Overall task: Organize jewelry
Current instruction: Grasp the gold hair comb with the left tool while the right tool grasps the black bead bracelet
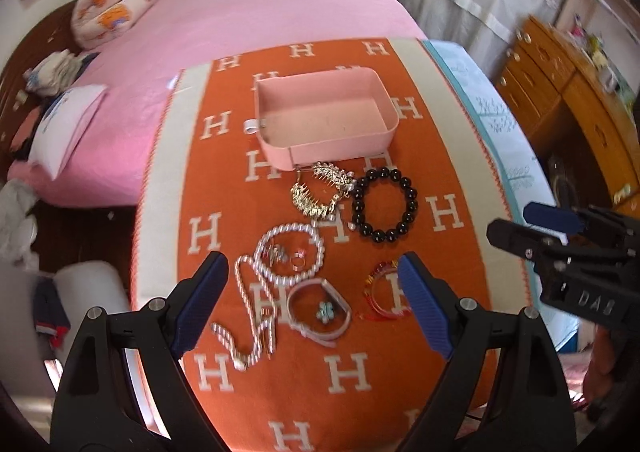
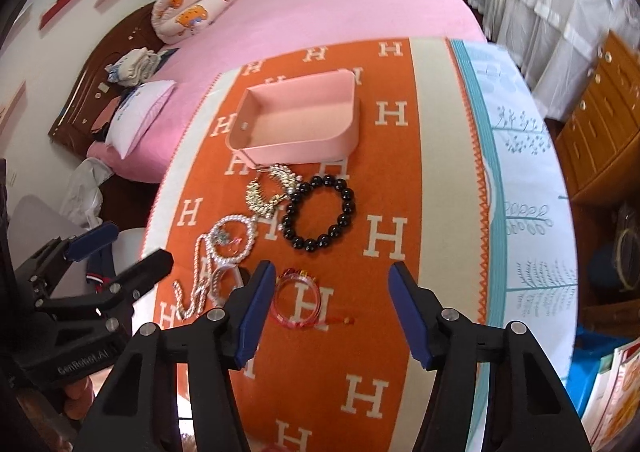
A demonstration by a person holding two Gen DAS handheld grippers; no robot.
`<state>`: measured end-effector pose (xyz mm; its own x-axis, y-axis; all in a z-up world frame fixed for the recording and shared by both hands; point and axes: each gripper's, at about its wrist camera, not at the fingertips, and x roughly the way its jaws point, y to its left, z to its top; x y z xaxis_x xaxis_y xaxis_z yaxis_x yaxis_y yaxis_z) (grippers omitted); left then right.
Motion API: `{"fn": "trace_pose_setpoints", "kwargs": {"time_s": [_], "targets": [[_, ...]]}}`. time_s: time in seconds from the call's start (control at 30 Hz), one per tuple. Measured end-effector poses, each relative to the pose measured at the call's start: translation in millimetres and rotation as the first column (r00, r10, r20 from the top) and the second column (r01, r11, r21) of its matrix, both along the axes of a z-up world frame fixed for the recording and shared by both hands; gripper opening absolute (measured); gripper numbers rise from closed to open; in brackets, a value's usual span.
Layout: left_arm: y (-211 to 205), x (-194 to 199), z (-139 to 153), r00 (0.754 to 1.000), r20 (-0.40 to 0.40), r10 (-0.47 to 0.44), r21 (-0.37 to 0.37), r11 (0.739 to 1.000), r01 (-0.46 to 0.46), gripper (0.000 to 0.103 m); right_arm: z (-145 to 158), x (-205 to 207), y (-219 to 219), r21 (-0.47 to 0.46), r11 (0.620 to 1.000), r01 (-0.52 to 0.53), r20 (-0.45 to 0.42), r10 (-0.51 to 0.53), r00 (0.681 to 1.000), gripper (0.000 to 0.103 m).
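Pink tray point(image 1: 280, 156) (empty), black bead bracelet point(image 1: 384, 206), both fingers apart

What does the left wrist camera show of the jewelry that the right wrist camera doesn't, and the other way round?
Left wrist only: the small blue flower piece inside the pink bangle, unobstructed. Right wrist only: the red bracelet whole, with its cord tail; the left view's fingertip covers part of it. Both: the empty pink box, black bead bracelet, gold hair combs, pearl bracelet and both grippers open, holding nothing.
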<state>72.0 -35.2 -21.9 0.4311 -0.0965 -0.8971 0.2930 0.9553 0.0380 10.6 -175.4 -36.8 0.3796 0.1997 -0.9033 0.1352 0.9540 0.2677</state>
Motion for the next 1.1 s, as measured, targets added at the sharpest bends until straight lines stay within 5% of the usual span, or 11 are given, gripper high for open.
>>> {"fn": "trace_pose_setpoints", "kwargs": {"time_s": [0.43,0.6,0.8,1.1], "targets": [[-9.8,99.4,-92.4,0.982,-0.143,-0.122,-0.048,0.992,0.116,0.054,-103.0,94.7,7.0,-0.038,0.999,0.021,-0.149,-0.027,0.988,0.052],[-14.0,112.0,-110.1,0.968,-0.164,-0.189,-0.044,0.982,0.184,0.048,-135.8,109.0,21.4,-0.100,0.995,-0.007,-0.202,-0.014,0.979,0.039],[-27.5,114.4,-124.6,0.943,-0.194,-0.271,-0.035,0.962,0.270,0.042,-141.8,108.5,31.9,-0.213,0.977,-0.032,-0.144,0.001,0.990,0.015],[-44.2,120.5,-147.1,0.918,-0.238,-0.317,-0.005,0.946,0.325,0.020,-147.2,83.9,0.7,-0.131,0.987,0.088,-0.153,-0.108,0.982,0.015]]}}
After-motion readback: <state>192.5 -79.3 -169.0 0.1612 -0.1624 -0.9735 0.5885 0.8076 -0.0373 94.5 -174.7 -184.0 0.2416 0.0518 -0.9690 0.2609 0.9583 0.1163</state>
